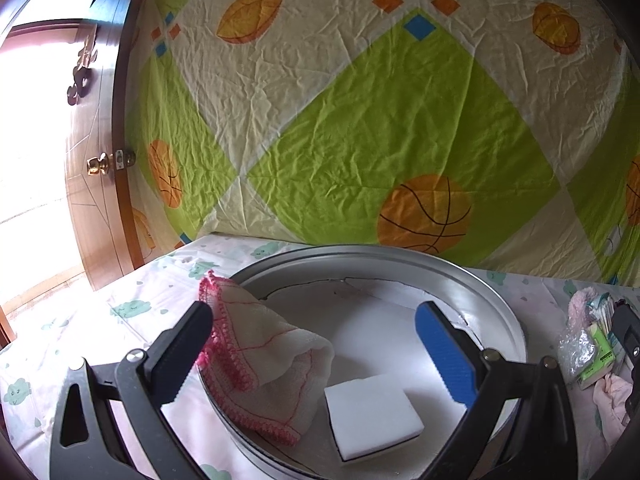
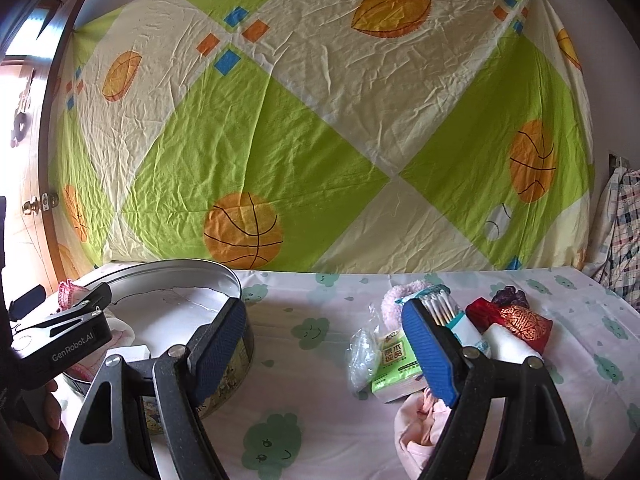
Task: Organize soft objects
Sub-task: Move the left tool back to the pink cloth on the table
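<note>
A round metal tin (image 1: 492, 304) stands on the table; it also shows in the right wrist view (image 2: 224, 280). A white cloth with pink trim (image 1: 264, 356) hangs over its left rim, partly inside. A white sponge block (image 1: 372, 416) lies on the tin's floor. My left gripper (image 1: 316, 328) is open above the tin, with nothing between its fingers. My right gripper (image 2: 324, 328) is open above the table, between the tin and a pile of items: a green tissue pack (image 2: 394, 368), a cotton swab box (image 2: 444, 308), a pink cloth (image 2: 420, 428) and a red pouch (image 2: 516, 324).
A green and cream sheet with basketball prints (image 2: 320, 140) hangs behind the table. A wooden door (image 1: 100, 168) stands at the left. A clear plastic bag (image 2: 362, 356) lies beside the tissue pack. The tablecloth (image 2: 304, 360) has a cloud print.
</note>
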